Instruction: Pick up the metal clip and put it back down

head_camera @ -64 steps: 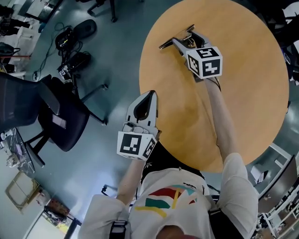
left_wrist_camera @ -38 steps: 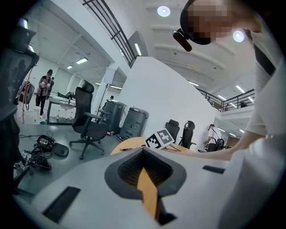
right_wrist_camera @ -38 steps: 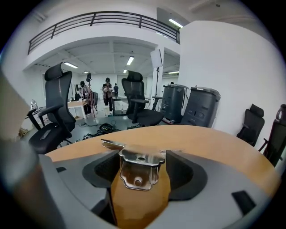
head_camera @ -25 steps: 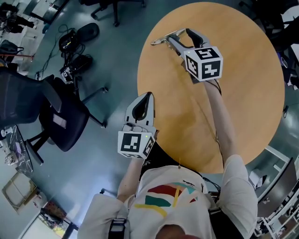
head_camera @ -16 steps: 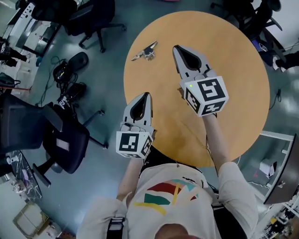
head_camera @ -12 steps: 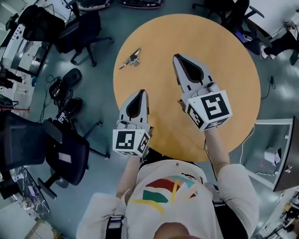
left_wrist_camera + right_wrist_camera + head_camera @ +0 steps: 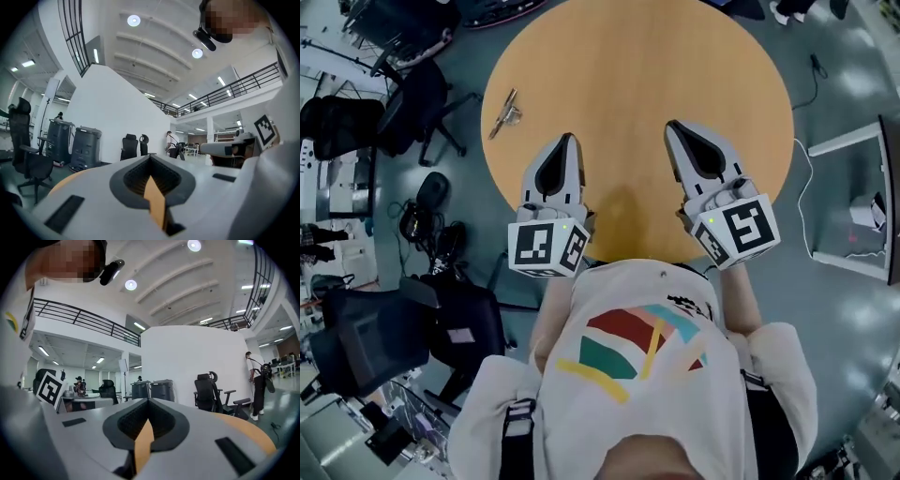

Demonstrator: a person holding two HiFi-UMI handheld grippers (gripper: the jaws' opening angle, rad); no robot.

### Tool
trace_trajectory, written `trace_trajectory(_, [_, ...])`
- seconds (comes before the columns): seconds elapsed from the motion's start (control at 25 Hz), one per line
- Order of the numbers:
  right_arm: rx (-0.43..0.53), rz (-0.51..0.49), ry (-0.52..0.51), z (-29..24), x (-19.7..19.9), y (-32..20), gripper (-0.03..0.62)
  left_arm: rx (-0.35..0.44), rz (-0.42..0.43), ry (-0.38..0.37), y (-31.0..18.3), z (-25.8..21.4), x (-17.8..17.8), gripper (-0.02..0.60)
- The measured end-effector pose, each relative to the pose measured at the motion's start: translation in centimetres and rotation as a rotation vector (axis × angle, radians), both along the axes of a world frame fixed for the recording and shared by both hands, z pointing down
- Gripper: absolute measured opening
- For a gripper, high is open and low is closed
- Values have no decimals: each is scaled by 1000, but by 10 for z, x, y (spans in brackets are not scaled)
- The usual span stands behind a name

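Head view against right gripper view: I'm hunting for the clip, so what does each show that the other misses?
Only the head view: the metal clip lying on the round table near its left edge, and the left claw. Only the right gripper view: ceiling lights and a balcony railing. Both: the right claw, shut and empty, and the table.

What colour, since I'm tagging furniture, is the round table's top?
The round table is a light orange-tan wood colour; the head view shows it best.
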State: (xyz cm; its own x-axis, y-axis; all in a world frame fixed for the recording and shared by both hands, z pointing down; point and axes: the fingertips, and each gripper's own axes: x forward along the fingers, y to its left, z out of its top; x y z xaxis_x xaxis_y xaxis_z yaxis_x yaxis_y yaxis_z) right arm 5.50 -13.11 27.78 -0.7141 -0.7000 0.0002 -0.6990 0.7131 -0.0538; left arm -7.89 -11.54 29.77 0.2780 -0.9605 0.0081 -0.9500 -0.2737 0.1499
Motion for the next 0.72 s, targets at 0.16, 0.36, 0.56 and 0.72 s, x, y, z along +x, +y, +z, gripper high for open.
trace_trajectory(0.16, [-76, 91, 25, 29, 29, 13, 14, -8, 87, -18, -3, 4, 35, 41])
trace_trajectory(0.36, [-145, 133, 33, 56, 49, 19, 14, -9, 170, -36, -7, 6, 74, 42])
trace_trajectory(0.56, [-174, 145, 36, 64, 54, 22, 14, -6, 204, -40, -6, 7, 87, 43])
trace_trajectory(0.72, [-183, 142, 42, 66, 50, 23, 14, -7, 201, -35, -4, 8, 84, 42])
